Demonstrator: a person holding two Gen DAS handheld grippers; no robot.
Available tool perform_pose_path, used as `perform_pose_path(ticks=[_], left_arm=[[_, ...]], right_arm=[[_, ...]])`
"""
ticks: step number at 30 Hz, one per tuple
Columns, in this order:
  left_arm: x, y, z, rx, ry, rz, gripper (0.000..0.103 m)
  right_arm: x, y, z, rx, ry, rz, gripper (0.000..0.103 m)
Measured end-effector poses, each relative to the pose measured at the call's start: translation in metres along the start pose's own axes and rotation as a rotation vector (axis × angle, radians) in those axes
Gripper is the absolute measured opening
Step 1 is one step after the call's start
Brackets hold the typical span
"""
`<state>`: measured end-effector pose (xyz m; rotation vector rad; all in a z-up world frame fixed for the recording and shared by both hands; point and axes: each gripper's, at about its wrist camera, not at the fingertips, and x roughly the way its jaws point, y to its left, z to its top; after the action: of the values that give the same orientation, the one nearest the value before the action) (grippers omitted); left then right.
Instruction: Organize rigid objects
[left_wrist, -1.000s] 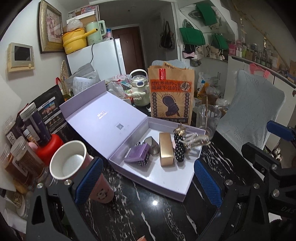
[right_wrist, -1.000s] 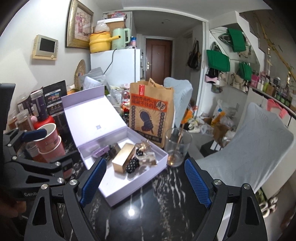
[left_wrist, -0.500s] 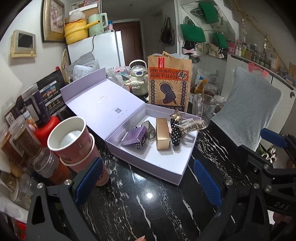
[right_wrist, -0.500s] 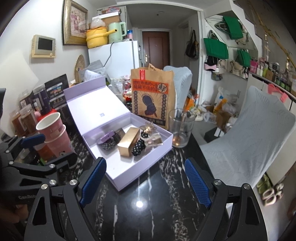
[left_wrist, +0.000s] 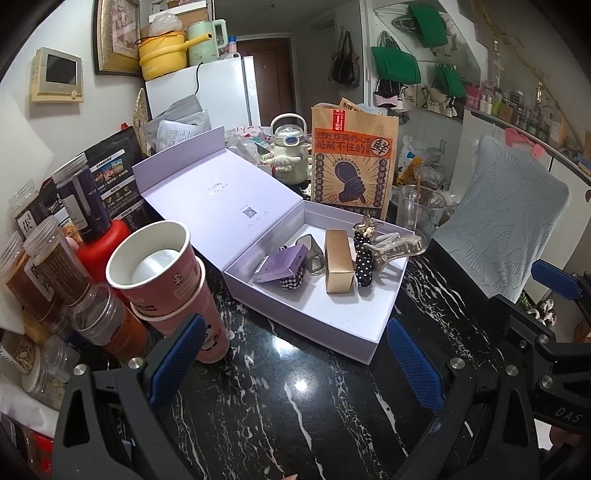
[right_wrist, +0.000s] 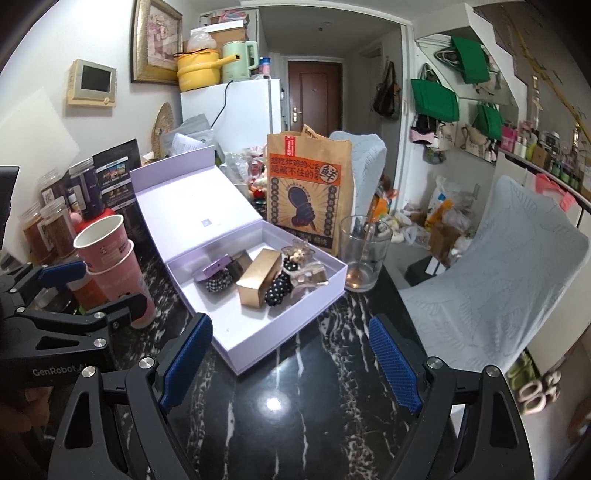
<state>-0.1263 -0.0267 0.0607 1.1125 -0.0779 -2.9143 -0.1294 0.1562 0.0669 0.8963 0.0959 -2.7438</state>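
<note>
Lavender box (left_wrist: 369, 332) lay lid-open on the black marble tabletop (left_wrist: 295, 406), presumably to collect small rigid items. Inside it, clustered toward its far wall: gold carton (left_wrist: 338, 260), purple packet (left_wrist: 282, 263), polka-dot hair ties (left_wrist: 362, 264), clear claw clip (left_wrist: 397, 243). Left tongs (left_wrist: 293, 363) and right tongs (right_wrist: 290, 363) hung wide and empty, just short of the box's near edge.
</note>
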Motion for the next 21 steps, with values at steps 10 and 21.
perform_pose_path(ticks=[10, 21], left_arm=[[0.0031, 0.0013, 0.0004, 0.005, 0.019, 0.012, 0.100], [0.0012, 0.0019, 0.0009, 0.011, 0.020, 0.023, 0.100]], right_arm=[[0.0016, 0.0007, 0.0007, 0.000, 0.008, 0.009, 0.087], [-0.0016, 0.0003, 0.0029, 0.002, 0.003, 0.025, 0.087]])
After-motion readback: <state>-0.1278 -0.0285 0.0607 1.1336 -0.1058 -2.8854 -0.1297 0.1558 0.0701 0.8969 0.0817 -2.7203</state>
